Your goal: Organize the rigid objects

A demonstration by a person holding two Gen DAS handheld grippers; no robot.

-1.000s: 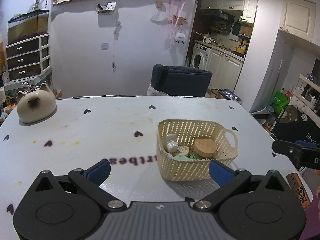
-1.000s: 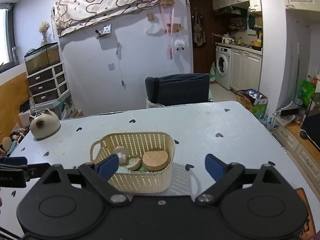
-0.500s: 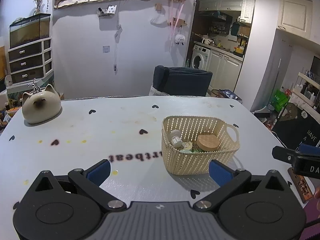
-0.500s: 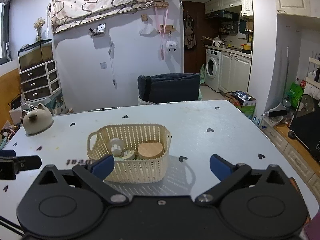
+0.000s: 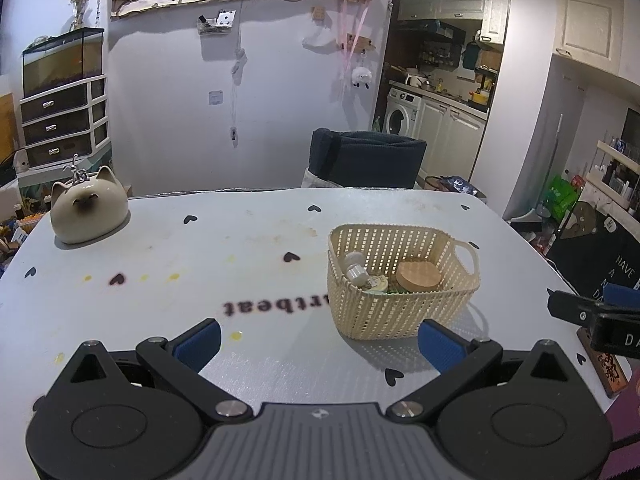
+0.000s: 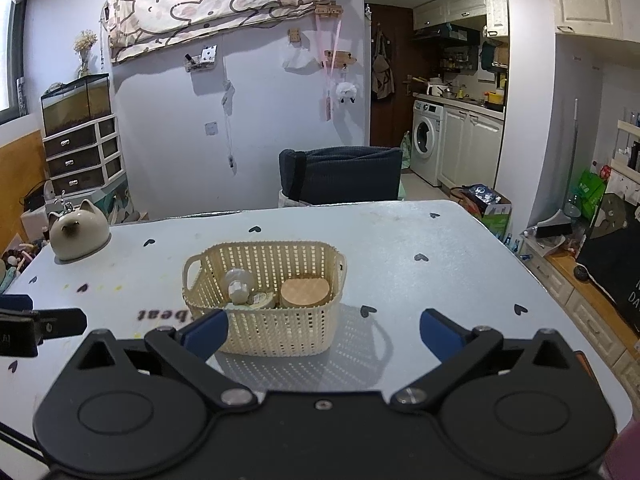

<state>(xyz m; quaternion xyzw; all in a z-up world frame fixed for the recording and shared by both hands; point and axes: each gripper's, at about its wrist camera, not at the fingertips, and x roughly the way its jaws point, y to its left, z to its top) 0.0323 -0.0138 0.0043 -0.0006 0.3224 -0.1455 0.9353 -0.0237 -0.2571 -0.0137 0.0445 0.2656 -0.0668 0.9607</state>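
Left tongs (image 5: 318, 338) gape wide, empty, above the table (image 5: 240, 240); the basket (image 5: 400, 308) sits ahead-right, long axis running left-right. Right tongs (image 6: 324, 330) likewise spread empty; the basket (image 6: 280, 332) holds a wooden-lidded jar (image 6: 305, 291), perhaps upright.

White heart-print table (image 6: 400, 240) with cream basket (image 6: 276, 332) and cat-shaped ceramic pot (image 6: 78, 234).

Upside down on the desk (image 5: 248, 248), the printed letters "rtbeat" are read in the left wrist view; only "beat" is seen in the right wrist view. "HAVE A" is made out on a black board (image 5: 608, 256) at right.
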